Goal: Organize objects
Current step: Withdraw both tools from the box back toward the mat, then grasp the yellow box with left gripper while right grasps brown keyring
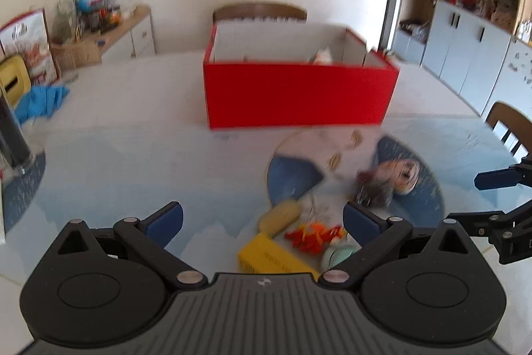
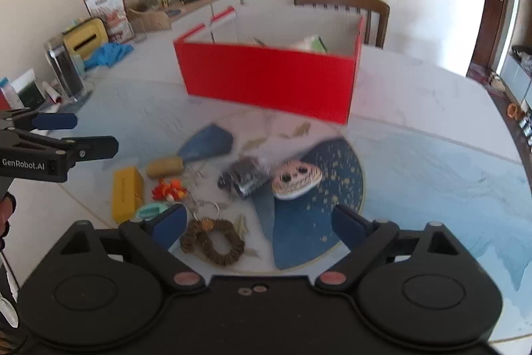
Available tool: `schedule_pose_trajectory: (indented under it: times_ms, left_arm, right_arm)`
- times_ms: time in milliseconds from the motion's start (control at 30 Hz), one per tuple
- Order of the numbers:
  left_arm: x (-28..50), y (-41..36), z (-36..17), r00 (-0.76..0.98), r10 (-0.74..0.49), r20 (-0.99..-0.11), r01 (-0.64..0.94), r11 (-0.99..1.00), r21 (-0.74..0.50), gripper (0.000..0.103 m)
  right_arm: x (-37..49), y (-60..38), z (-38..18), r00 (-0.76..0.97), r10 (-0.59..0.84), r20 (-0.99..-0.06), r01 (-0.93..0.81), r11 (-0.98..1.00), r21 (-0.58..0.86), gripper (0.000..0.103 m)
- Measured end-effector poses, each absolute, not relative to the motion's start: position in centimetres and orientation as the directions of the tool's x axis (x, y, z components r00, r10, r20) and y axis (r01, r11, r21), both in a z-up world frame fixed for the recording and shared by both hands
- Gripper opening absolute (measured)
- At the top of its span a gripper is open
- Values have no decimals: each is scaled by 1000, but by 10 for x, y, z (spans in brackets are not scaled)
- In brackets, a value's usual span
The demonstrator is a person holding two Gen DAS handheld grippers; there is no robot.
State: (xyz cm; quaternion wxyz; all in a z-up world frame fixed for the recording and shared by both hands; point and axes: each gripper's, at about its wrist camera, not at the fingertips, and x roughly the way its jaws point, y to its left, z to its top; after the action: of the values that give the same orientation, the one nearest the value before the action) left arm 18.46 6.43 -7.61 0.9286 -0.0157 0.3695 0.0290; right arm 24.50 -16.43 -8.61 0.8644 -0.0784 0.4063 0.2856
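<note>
A red open box (image 1: 299, 92) stands on the table, also in the right wrist view (image 2: 269, 79), with a few items inside. Small objects lie in front of it: a yellow block (image 2: 127, 193), a tan roll (image 2: 164, 167), orange-red bits (image 2: 168, 190), a dark bag (image 2: 244, 177), a face-shaped shell (image 2: 296, 178), a brown wreath (image 2: 212, 242), a mint piece (image 2: 153, 209). My left gripper (image 1: 262, 223) is open and empty above the yellow block (image 1: 269, 257). My right gripper (image 2: 259, 227) is open and empty above the wreath.
A round blue-and-white placemat (image 2: 316, 222) lies under the objects. A blue cloth (image 1: 41, 102), a yellow case (image 1: 13, 80) and a dark jar (image 2: 66, 74) sit at the table's left. Chairs (image 1: 259, 10) stand behind and right. Cabinets (image 1: 465, 45) line the right wall.
</note>
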Motion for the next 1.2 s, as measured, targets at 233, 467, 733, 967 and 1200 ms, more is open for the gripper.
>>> schedule_pose_trajectory:
  times_ms: [233,467,733,967,1200]
  left_arm:
    - [193,70,-101,668,97,-738,-139,990,5,103]
    - [200,69,-120,622,74,-779,-137,990,-15,103]
    - [199,74,-131,595,56,-802,-146,988,-40,102]
    - [199,87,-137,571,41,-820,-180,981,-76,95]
    - [197,77,-135,593,40,-804,-93,995,-19,62]
  right_arm:
    - [249,-153,-112,482,388,-786,-548,833,75,83]
    - [254,-146,-127,460,368,-808,-543,837,72,77]
    - [254,-136,-137,448,351,-822,-552,832,54,65]
    - [252,-128,-141,454,336,-825,-570,821,21,51]
    - [247,-119,-139,458,340,-821,-602,799,-5,29]
